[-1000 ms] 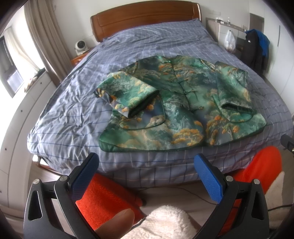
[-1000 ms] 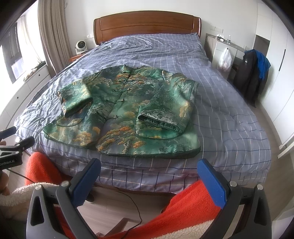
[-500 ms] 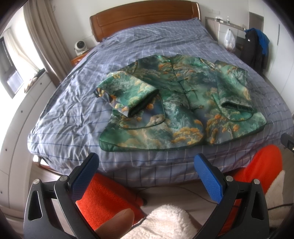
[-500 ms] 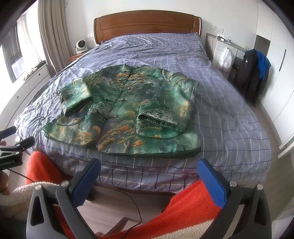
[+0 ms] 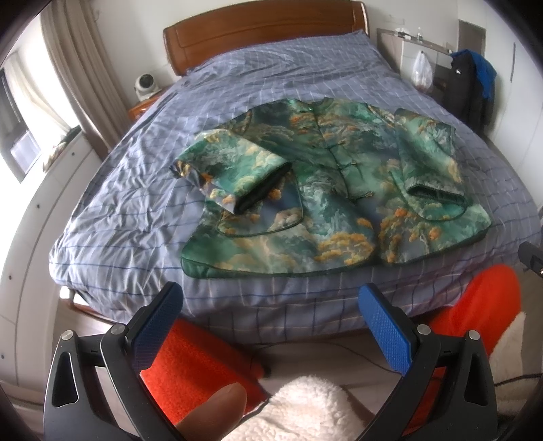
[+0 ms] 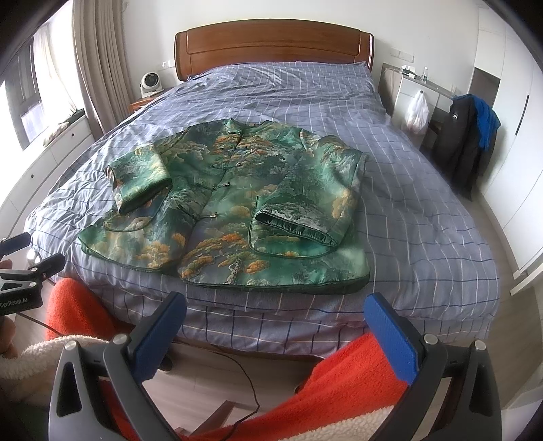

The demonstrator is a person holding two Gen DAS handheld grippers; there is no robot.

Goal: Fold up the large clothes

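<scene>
Left wrist view: the left gripper (image 5: 268, 322) hangs with its jaws spread wide and empty at the foot of the bed (image 5: 129, 203), and the green brocade jacket (image 5: 325, 203) lies ahead of it and slightly to its right, flat on the checked grey-blue duvet near the foot edge. The jacket's long axis runs from hem, nearest the grippers, up to the collar toward the wooden headboard (image 5: 264, 30). Both sleeves are already folded in over the front panels. In the right wrist view the right gripper (image 6: 275, 325) is likewise wide open and holds nothing; the jacket sits straight ahead and a little left. Each gripper looks nearer to its own hem corner, so a hem-to-collar fold seems the likely next move. The fabric is glossy, padded and stiff-looking, with dark piping and knot buttons; it will probably crease in a broad, springy bend.
</scene>
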